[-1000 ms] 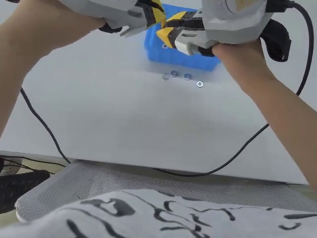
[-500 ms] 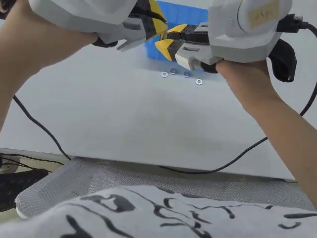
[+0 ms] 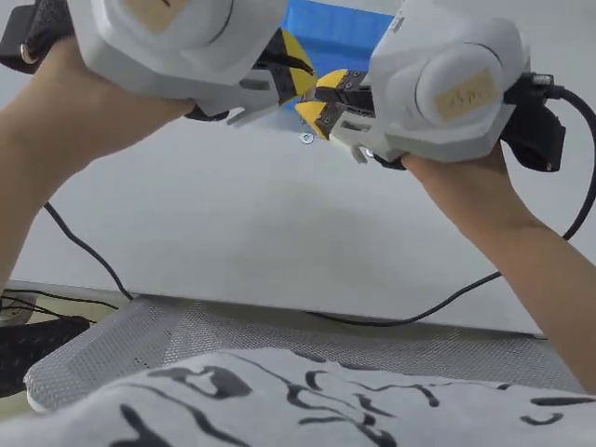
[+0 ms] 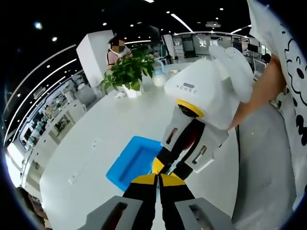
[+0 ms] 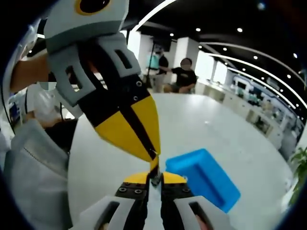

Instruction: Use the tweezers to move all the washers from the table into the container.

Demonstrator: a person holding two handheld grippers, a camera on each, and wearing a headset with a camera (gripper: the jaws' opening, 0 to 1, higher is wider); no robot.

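Right gripper view: left gripper (image 5: 153, 160) meets right gripper (image 5: 154, 178) tip-to-tip; tweezers' direction unclear

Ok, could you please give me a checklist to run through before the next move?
1. Left gripper shut, tip to tip with right gripper, also shut: ok.
2. Tweezers in grip: cannot tell, too small to make out.
3. Blue container on the table beyond the tips: ok.
4. Washer located below the tips: ok; other washers cannot tell.
5. Black cable away from the washer: ok.
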